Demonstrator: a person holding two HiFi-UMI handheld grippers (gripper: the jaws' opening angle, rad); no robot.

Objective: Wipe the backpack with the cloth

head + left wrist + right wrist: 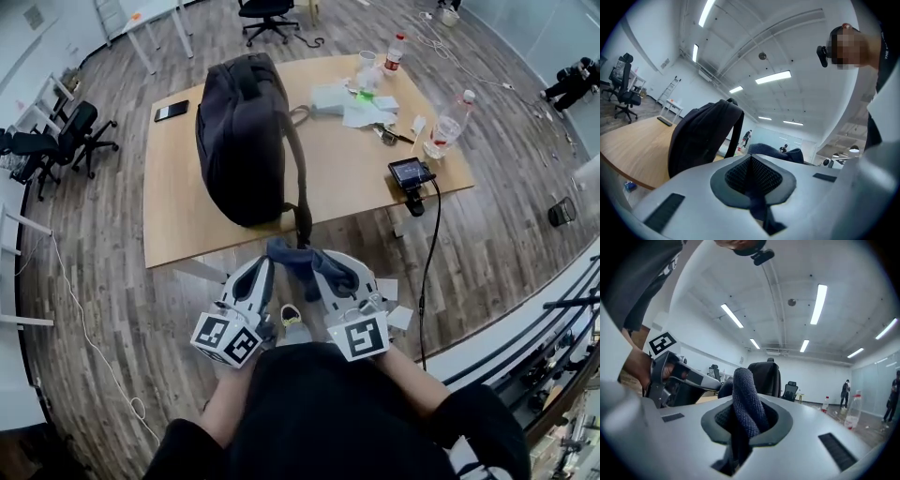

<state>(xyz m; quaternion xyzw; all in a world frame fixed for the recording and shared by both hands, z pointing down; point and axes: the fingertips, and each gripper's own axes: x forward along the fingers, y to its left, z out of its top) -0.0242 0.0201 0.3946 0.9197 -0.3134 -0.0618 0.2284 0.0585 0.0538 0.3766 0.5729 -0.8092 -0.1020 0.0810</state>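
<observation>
A dark backpack (242, 141) stands upright on the wooden table (187, 225), its strap hanging over the near edge. Both grippers are held close to my body, below the table's near edge. A dark blue cloth (292, 258) is stretched between them. My left gripper (265, 272) is shut on one end and my right gripper (323, 272) on the other. In the left gripper view the cloth (757, 206) is pinched in the jaws, with the backpack (701, 136) ahead. In the right gripper view the cloth (745, 404) bulges up from the shut jaws.
On the table lie a black phone (172, 111), papers (352, 103), two bottles (450, 122) and a small screen device (411, 172) whose cable hangs to the floor. Office chairs (66, 136) stand at the left and at the far side.
</observation>
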